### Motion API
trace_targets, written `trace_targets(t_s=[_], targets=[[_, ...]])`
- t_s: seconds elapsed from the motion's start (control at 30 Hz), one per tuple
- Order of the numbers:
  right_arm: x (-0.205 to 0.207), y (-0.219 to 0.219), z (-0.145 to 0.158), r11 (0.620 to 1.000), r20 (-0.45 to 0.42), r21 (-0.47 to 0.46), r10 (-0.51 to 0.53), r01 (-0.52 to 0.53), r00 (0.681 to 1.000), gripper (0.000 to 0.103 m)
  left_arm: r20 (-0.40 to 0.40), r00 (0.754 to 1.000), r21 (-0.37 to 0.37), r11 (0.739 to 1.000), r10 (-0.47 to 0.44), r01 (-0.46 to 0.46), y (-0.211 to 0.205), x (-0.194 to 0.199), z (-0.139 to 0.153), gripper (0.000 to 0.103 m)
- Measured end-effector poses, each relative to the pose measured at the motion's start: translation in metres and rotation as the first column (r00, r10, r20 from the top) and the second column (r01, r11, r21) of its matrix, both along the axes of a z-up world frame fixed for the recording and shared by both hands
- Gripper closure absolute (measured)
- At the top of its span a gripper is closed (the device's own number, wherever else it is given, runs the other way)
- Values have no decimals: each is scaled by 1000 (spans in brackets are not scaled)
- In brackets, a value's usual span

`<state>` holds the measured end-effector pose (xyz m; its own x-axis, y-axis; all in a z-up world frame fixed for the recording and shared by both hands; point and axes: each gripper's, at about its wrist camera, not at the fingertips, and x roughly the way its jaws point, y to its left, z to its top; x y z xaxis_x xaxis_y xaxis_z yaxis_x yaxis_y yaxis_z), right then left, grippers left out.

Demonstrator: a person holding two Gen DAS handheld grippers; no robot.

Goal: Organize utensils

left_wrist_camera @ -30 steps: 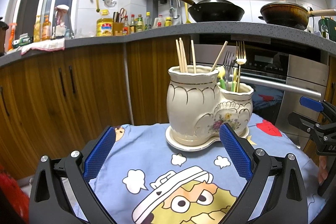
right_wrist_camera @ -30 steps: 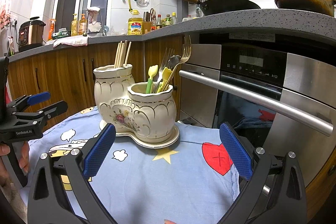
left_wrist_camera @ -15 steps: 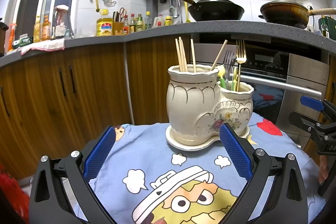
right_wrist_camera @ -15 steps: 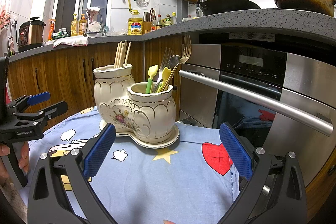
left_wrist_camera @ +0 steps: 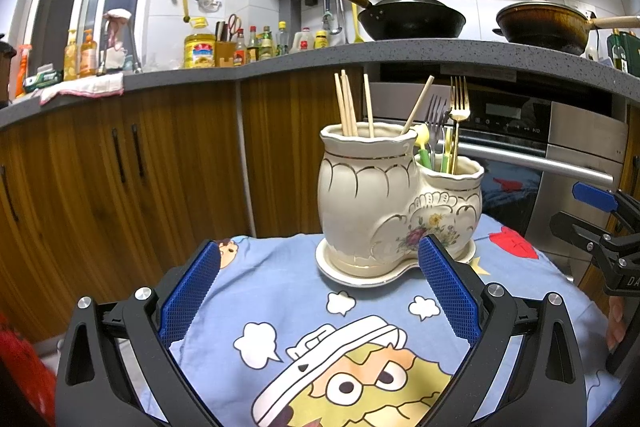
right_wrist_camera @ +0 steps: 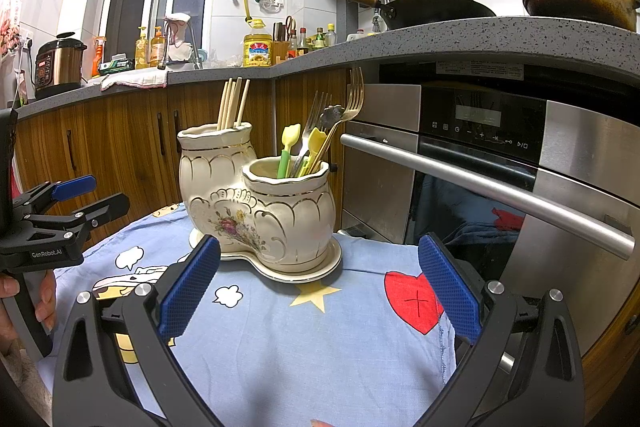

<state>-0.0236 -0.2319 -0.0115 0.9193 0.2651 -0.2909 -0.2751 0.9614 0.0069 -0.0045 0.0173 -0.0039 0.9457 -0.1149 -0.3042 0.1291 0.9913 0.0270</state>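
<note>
A cream ceramic double utensil holder (left_wrist_camera: 384, 203) stands on its saucer on the blue cartoon cloth (left_wrist_camera: 280, 291); it also shows in the right wrist view (right_wrist_camera: 256, 203). Several wooden chopsticks (left_wrist_camera: 352, 105) stand in the tall pot. Forks (right_wrist_camera: 344, 107) and green and yellow plastic utensils (right_wrist_camera: 286, 151) stand in the low pot. My left gripper (left_wrist_camera: 320, 291) is open and empty, just in front of the holder. My right gripper (right_wrist_camera: 318, 287) is open and empty, in front of the holder's low pot. Each gripper shows at the edge of the other's view.
A steel oven with a bar handle (right_wrist_camera: 480, 183) stands close behind the table on the right. Wooden cabinets (left_wrist_camera: 120, 179) are behind on the left. The grey counter (left_wrist_camera: 360, 55) above carries bottles, a wok (left_wrist_camera: 412, 17) and a pot (left_wrist_camera: 548, 23).
</note>
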Motion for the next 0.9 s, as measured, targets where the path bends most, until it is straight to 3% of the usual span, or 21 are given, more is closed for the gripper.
trace_targets(t_s=[0.9], targets=[[0,0,0,1000,0,0,0,0,1000,5,-1,1000,-2,1000,5,-5,2,1,0,5]])
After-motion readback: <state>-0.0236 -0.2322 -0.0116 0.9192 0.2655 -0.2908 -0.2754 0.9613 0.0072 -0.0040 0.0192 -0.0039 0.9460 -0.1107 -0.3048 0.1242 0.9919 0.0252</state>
